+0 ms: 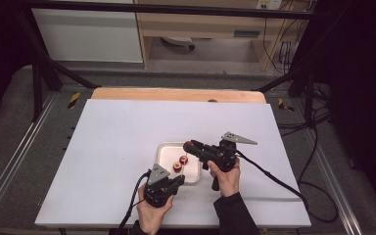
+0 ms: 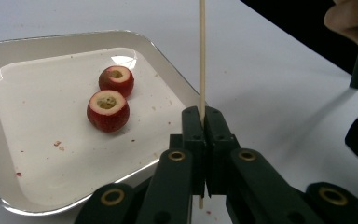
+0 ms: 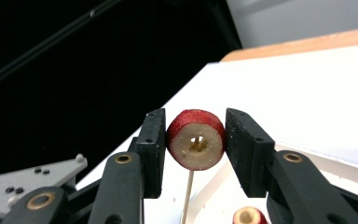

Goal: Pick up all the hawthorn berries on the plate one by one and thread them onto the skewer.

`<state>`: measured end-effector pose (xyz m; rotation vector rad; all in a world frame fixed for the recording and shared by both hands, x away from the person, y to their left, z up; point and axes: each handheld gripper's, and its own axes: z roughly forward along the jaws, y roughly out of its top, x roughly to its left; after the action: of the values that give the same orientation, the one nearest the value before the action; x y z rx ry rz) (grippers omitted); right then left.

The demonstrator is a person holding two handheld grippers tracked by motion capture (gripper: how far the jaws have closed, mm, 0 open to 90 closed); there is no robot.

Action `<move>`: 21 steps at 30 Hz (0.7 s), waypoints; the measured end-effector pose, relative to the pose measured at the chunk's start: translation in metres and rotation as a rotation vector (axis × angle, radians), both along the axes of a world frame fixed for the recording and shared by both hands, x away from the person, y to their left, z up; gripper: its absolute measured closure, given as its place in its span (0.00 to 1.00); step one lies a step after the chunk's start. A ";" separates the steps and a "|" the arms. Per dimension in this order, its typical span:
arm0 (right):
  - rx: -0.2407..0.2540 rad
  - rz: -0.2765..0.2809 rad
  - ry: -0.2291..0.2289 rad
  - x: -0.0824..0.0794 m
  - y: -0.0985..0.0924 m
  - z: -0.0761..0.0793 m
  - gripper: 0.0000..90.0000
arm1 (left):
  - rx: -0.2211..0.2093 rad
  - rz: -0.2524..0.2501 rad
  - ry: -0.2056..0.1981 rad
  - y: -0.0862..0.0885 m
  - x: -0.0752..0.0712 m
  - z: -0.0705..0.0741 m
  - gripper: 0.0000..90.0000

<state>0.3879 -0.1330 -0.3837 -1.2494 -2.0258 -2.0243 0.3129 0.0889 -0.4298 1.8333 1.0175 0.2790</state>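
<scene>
My left gripper point(image 2: 204, 116) is shut on a thin wooden skewer point(image 2: 202, 56) that stands upright from its jaws. In the high view that gripper point(image 1: 178, 179) sits at the near corner of a white plate point(image 1: 165, 149). My right gripper point(image 3: 196, 135) is shut on a cored red fruit point(image 3: 196, 145), its hole facing the camera. The skewer point(image 3: 189, 196) rises to the fruit's underside. In the high view the right gripper point(image 1: 191, 146) holds this fruit point(image 1: 188, 145) above the plate's far right edge. Two more cored red fruits point(image 2: 108, 109) point(image 2: 116, 80) lie on the plate point(image 2: 37, 186).
The plate sits near the front middle of a white table top point(image 1: 127, 127) with a wooden strip point(image 1: 176, 94) along its far edge. Cables point(image 1: 274, 178) trail from both grippers toward the front. A metal frame point(image 1: 39, 83) and dark floor surround the table.
</scene>
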 end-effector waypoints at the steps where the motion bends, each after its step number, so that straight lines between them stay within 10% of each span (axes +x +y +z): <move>1: -0.014 0.028 0.014 0.001 -0.002 0.001 0.67 | 0.014 -0.009 -0.004 0.001 -0.001 0.000 0.99; 21: -0.014 0.054 0.020 0.001 -0.001 0.000 0.67 | 0.062 -0.024 -0.036 0.010 -0.005 0.003 0.99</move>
<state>0.3886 -0.1343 -0.3834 -1.1983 -2.0453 -1.9695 0.3083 0.0986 -0.4272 1.8884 0.9714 0.3314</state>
